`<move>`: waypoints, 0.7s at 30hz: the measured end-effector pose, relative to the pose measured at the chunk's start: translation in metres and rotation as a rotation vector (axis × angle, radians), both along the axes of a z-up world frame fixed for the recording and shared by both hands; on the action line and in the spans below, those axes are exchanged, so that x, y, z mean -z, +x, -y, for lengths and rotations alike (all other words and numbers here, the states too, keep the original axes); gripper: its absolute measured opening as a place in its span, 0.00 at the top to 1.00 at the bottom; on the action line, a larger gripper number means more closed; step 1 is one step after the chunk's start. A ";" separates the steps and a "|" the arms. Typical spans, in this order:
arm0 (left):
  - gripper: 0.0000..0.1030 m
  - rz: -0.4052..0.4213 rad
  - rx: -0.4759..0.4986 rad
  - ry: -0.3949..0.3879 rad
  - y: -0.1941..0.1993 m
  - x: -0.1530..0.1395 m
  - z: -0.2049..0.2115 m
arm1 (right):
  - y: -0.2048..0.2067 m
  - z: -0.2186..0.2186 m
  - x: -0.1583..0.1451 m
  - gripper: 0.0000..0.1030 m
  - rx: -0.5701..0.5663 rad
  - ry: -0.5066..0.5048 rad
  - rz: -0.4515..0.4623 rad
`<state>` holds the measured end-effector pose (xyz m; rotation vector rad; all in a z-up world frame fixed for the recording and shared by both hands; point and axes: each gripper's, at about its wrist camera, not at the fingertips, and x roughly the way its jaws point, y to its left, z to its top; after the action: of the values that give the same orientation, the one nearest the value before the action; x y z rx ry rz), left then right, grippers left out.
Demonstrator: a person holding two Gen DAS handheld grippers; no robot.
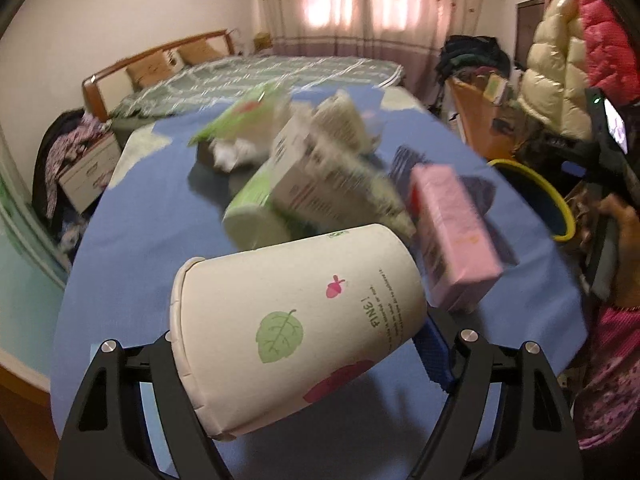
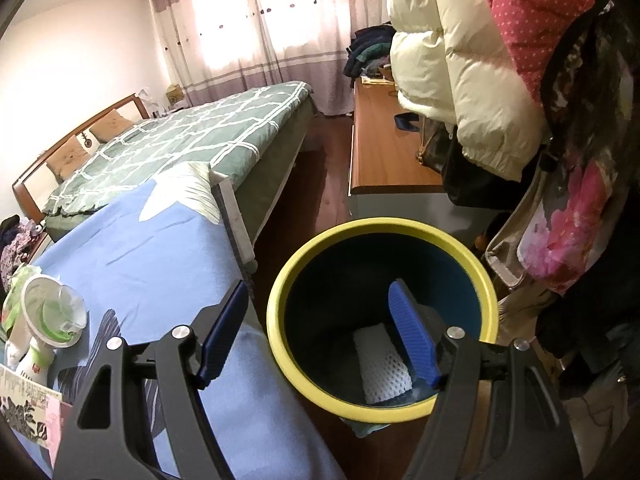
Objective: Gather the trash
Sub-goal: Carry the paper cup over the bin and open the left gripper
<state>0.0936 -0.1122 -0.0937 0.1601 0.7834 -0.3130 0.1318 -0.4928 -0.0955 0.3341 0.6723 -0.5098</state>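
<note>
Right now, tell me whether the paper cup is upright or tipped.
Tipped. The paper cup lies on its side between the left gripper's fingers, base pointing left.

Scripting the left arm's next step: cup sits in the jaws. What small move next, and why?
Probably carry the paper cup rightward toward the yellow-rimmed bin: the left gripper grips it, and the bin stands open beside the blue-covered table with room inside.

paper cup (image 1: 296, 344): tipped, btw claw arms | bin (image 2: 280, 320): yellow rim, white mesh inside
</note>
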 end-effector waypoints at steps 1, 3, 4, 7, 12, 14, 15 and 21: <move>0.23 0.012 0.011 -0.002 0.000 -0.006 0.004 | -0.004 0.001 -0.002 0.33 -0.001 -0.007 0.004; 0.23 0.049 0.052 -0.007 0.002 -0.024 0.018 | -0.014 0.004 -0.006 0.33 0.001 -0.020 0.007; 0.23 0.064 0.066 -0.010 0.000 -0.030 0.024 | -0.018 0.006 -0.006 0.33 0.003 -0.024 0.009; 0.23 0.114 0.132 -0.014 0.003 -0.051 0.052 | -0.035 0.015 -0.007 0.33 0.010 -0.038 0.008; 0.23 0.103 0.260 -0.043 0.020 -0.067 0.115 | -0.065 0.034 -0.003 0.33 0.038 -0.052 -0.004; 0.23 0.075 0.312 -0.049 0.028 -0.067 0.145 | -0.077 0.042 -0.001 0.33 0.051 -0.058 -0.010; 0.23 0.055 0.338 -0.051 0.033 -0.065 0.162 | -0.082 0.046 -0.001 0.33 0.058 -0.056 -0.010; 0.23 -0.051 0.429 -0.054 0.059 -0.042 0.251 | -0.110 0.068 0.001 0.33 0.092 -0.045 -0.005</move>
<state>0.1525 -0.3635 -0.0521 0.2708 0.7868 -0.7460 0.0223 -0.5607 -0.0965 0.3223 0.6508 -0.6129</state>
